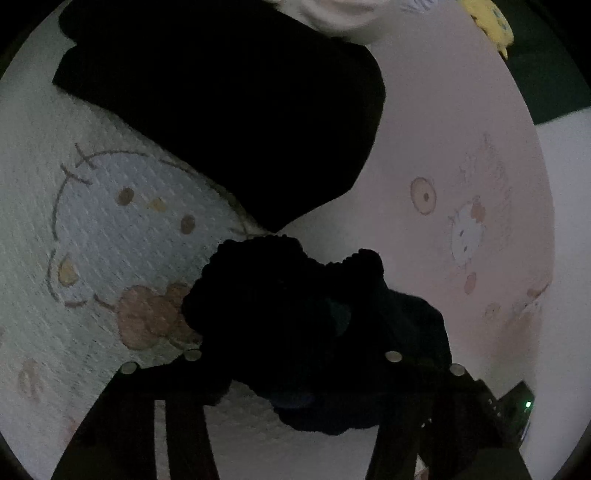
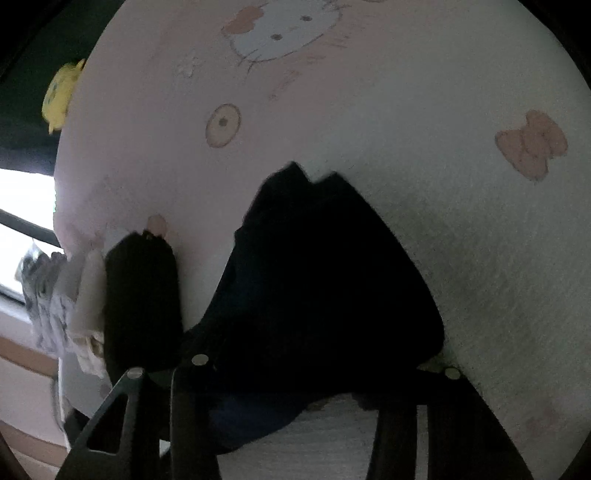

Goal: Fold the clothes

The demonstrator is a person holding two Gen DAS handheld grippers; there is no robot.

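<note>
A black garment (image 1: 229, 122) lies on a pale Hello Kitty bedspread (image 1: 110, 221). In the left wrist view my left gripper (image 1: 295, 332) is buried in a bunched, ribbed black edge of the garment (image 1: 266, 280); its fingers are hidden by the cloth. In the right wrist view my right gripper (image 2: 317, 325) is covered by a raised fold of the black garment (image 2: 325, 273), held above the bedspread (image 2: 443, 110); its fingers are also hidden. A black folded piece (image 2: 140, 295) lies to the left.
A yellow plush toy (image 1: 491, 22) sits at the bed's far edge and also shows in the right wrist view (image 2: 61, 96). White and grey patterned clothes (image 2: 62, 306) lie at the bed's left edge. A bright window (image 2: 22, 206) is beyond.
</note>
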